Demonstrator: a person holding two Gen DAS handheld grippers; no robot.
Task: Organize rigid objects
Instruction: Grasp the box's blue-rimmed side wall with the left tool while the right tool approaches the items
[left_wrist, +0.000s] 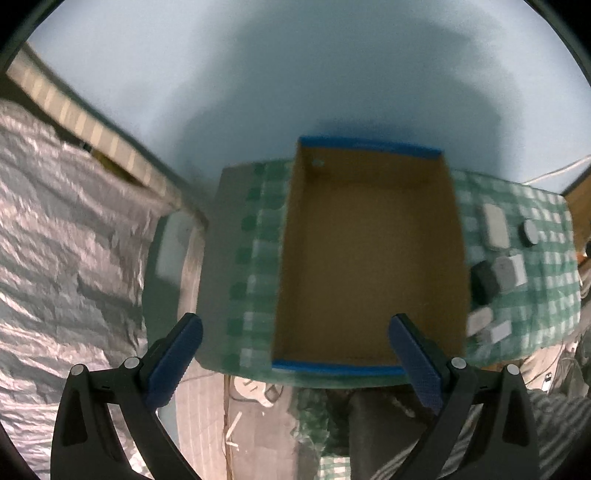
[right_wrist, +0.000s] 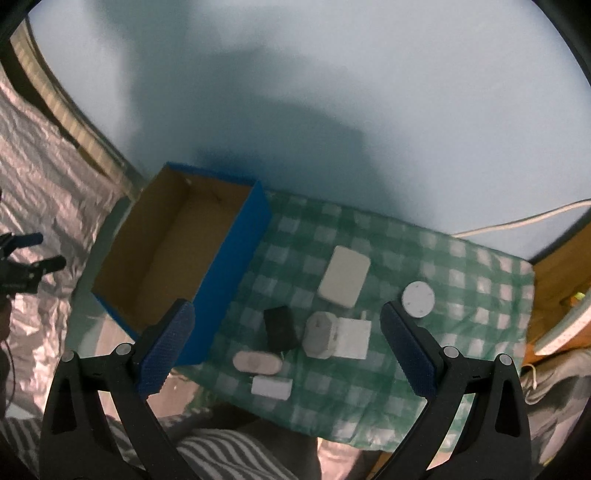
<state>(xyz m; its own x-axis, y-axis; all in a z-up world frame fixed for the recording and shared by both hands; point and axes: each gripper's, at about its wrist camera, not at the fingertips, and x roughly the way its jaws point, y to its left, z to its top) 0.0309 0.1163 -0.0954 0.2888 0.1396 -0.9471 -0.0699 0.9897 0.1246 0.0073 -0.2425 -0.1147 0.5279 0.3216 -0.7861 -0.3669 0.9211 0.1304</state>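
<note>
Pale blue wall is filling the upper half of both views, w/ a green-checked cloth (right_wrist: 406, 387) covering the table below it. Right gripper (right_wrist: 282, 349) is hovering released, jaws spread wide w/ nothing between, framing the object cluster at centre frame. Left gripper (left_wrist: 295, 354) is likewise hanging spread and unloaded, looking down into the cardboard box (left_wrist: 369, 258), which is showing bare inside.

Nearest the right gripper: white plug (right_wrist: 271, 387) and oval white case (right_wrist: 256, 362), touching or nearly so. Just above, black adapter (right_wrist: 280, 328) and grey charger (right_wrist: 320, 334) pressed against a white cube charger (right_wrist: 352, 338). Further up-frame, flat white pack (right_wrist: 344, 277); at right, round white puck (right_wrist: 418, 298).

Handling guess: all hard plastic shells, stiff, light to moderate, prob. smooth and a bit slippery. Best taken across flat opposing sides, mid-body, not by the prongs. Puck needs an edge-to-edge pinch; the pack across its short width. Box is sitting in the left half of the right view, alongside the cluster.
</note>
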